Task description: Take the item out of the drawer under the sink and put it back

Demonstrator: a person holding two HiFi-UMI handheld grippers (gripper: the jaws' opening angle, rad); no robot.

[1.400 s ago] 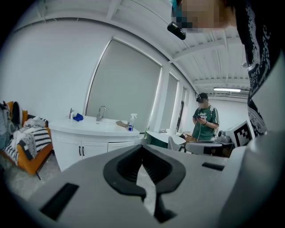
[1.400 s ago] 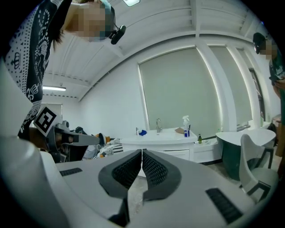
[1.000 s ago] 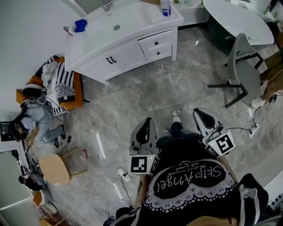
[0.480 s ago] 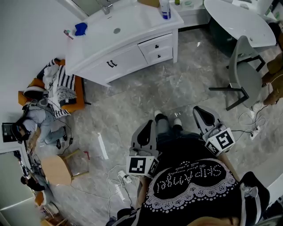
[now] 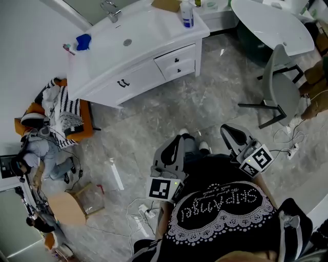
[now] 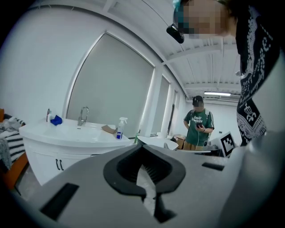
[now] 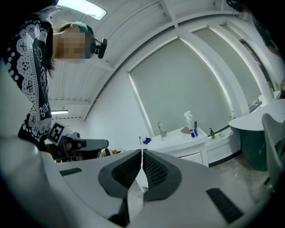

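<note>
White sink vanity [image 5: 134, 48] sits way up at 11 o'clock across the marble floor [image 5: 205, 102], well apart from the grippers. Its drawers [image 5: 177, 60] are both pushed in, so the item is out of sight. Left gripper [image 5: 172, 145] and right gripper [image 5: 230, 133] hang near 6 o'clock, jaws pinched together, holding nothing.

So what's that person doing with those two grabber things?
A person holds a gripper in each hand, the left gripper and the right gripper. Both point toward the white sink cabinet across the floor. Both are closed and hold nothing. The person stands well away from the cabinet, and its drawers are shut. A spray bottle stands on the counter.
</note>
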